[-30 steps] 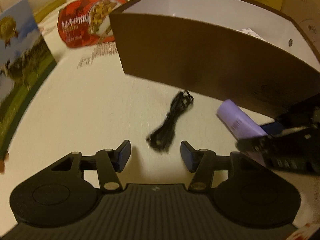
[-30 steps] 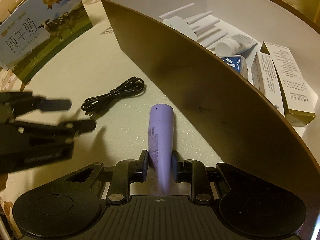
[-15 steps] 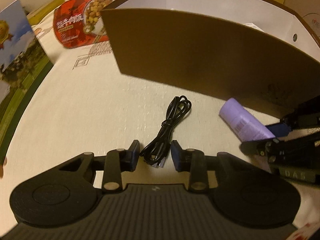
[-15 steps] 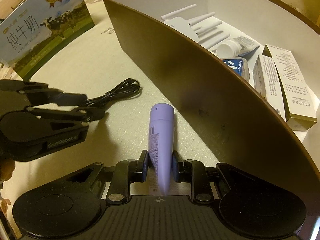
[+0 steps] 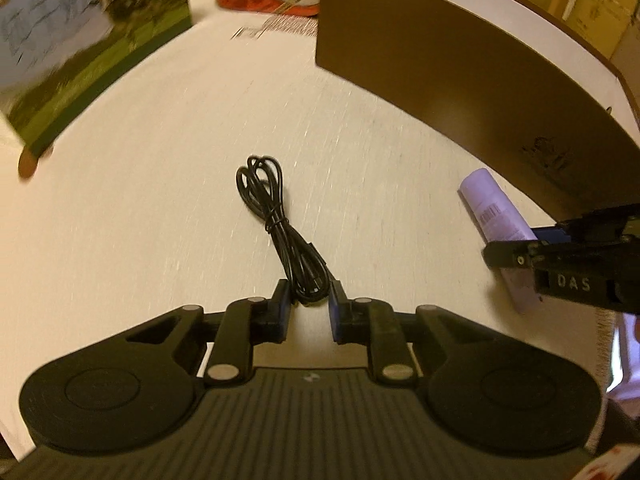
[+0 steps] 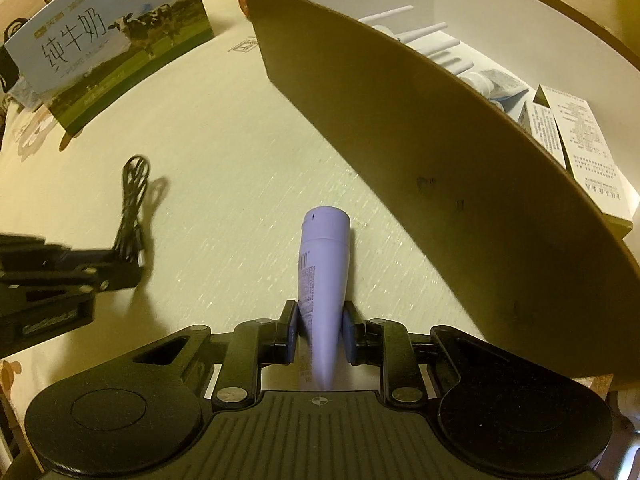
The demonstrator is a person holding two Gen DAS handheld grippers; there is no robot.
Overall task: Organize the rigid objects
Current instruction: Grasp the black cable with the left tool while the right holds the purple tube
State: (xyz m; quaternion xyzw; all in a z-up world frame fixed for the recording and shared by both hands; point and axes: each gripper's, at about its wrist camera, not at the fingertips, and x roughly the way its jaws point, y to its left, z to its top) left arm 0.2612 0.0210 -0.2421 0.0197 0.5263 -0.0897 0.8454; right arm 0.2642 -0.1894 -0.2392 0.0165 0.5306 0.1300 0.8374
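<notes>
Here the bundled black cable (image 5: 280,232) lies on the pale tabletop (image 5: 160,216) in the middle of the left wrist view, and its near end sits between the blue pads of the left gripper (image 5: 309,304). The jaws have just been closing and now pinch that end of the cable. In the right wrist view the same cable (image 6: 134,204) shows at the left edge, with the left gripper (image 6: 132,264) on it.

At the bottom centre of the right wrist view, the right gripper (image 6: 320,332) is pressed on the flat tail of a lilac plastic tube (image 6: 323,276), whose cap points up the frame. The tube lies on the tabletop just beside the brown wall of a large cardboard box (image 6: 420,152) that fills the right side.

Inside the box, at the upper right, lie white printed cartons (image 6: 580,128) and other white items. A milk carton with cows on a green field (image 6: 116,36) stands at the upper left.
</notes>
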